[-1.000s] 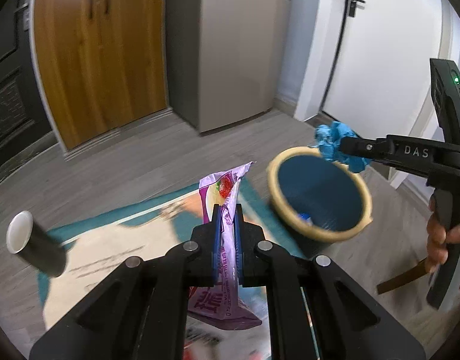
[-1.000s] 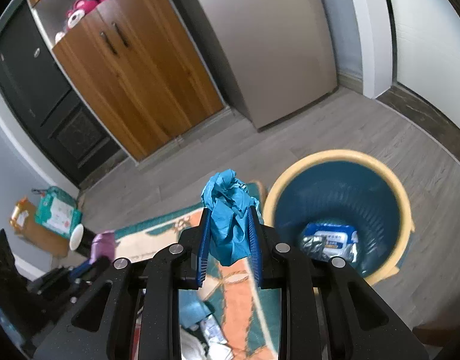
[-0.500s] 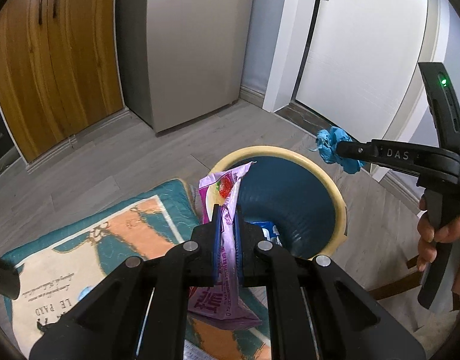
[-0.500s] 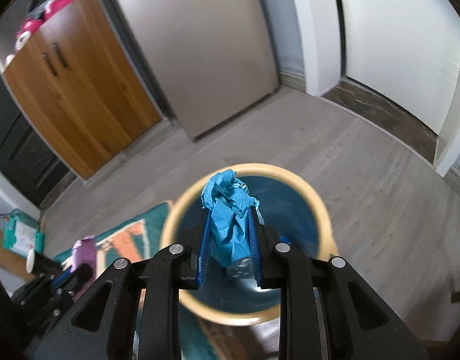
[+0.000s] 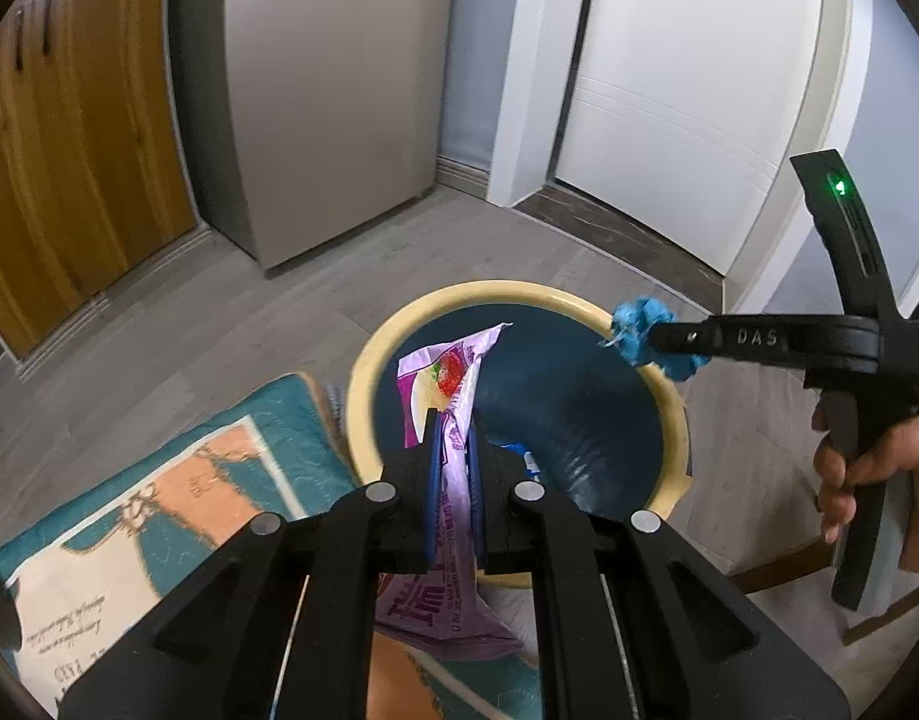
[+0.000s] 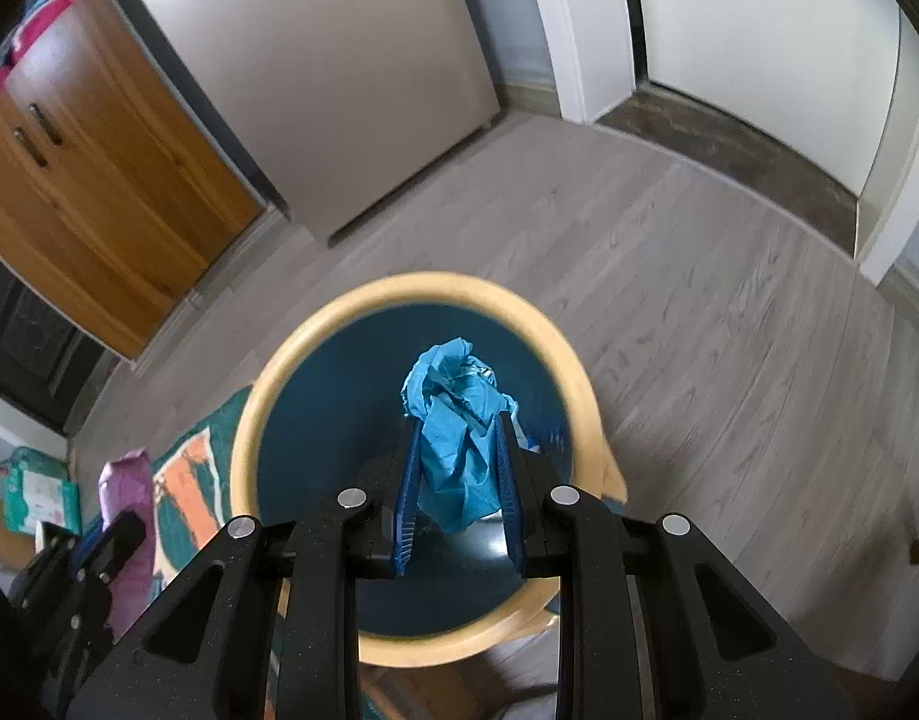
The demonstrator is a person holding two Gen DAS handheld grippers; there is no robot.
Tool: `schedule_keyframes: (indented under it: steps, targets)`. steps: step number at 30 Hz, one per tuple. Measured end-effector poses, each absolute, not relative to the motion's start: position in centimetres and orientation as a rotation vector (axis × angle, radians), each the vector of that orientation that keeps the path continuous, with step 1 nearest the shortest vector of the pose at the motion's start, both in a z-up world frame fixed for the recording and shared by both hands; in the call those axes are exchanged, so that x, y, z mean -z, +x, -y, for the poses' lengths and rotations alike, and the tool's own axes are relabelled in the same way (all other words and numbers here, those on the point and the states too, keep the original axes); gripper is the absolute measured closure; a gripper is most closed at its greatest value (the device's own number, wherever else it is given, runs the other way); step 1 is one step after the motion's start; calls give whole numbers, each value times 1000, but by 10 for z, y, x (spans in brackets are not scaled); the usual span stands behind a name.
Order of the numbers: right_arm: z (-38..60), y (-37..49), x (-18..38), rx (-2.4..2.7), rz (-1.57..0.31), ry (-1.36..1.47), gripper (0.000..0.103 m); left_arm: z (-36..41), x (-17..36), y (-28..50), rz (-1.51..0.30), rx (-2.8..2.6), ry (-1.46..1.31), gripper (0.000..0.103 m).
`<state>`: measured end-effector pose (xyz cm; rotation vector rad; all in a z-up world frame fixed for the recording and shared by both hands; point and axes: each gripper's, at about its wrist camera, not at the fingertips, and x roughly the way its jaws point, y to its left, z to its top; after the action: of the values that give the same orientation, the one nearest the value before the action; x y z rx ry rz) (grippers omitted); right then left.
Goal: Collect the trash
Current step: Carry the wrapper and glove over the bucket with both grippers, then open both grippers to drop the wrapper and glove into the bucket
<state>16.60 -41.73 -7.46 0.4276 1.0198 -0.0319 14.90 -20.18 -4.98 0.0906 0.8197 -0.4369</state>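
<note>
A round bin with a cream rim and dark blue inside stands on the grey floor. My left gripper is shut on a purple snack wrapper with a strawberry picture, held over the bin's near rim. My right gripper is shut on a crumpled blue wad above the bin's opening. The left wrist view shows that right gripper from the side, its blue wad over the far right rim, a hand on its handle. Some packaging lies in the bin.
A patterned teal and orange rug lies left of the bin. A grey fridge, a wooden cupboard and a white door stand behind. A chair leg shows at the right.
Both grippers have swung over the bin and come down toward it, each still holding its piece. The bin now sits centred under the right gripper.
</note>
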Motion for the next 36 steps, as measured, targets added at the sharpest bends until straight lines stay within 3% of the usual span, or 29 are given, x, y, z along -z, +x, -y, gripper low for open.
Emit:
schedule_keyframes:
  steps: [17,23,27,29,36]
  targets:
    - [388,166,79,-68,-1020,402,77,214,68,165,-835,481,88,96]
    - [386,167,77,-83,-1012,399,53,212,71,163,-838,479,85,92]
    - [387,167,76,-71,-1005,414,39,207,73,163,-839,465,80,75]
    - [389,167,75,-62,-1002,414,31,204,73,163,-839,457,73,75]
    - [391,167,73,-50,-988,419,22,192,68,159,-828,433,62,63]
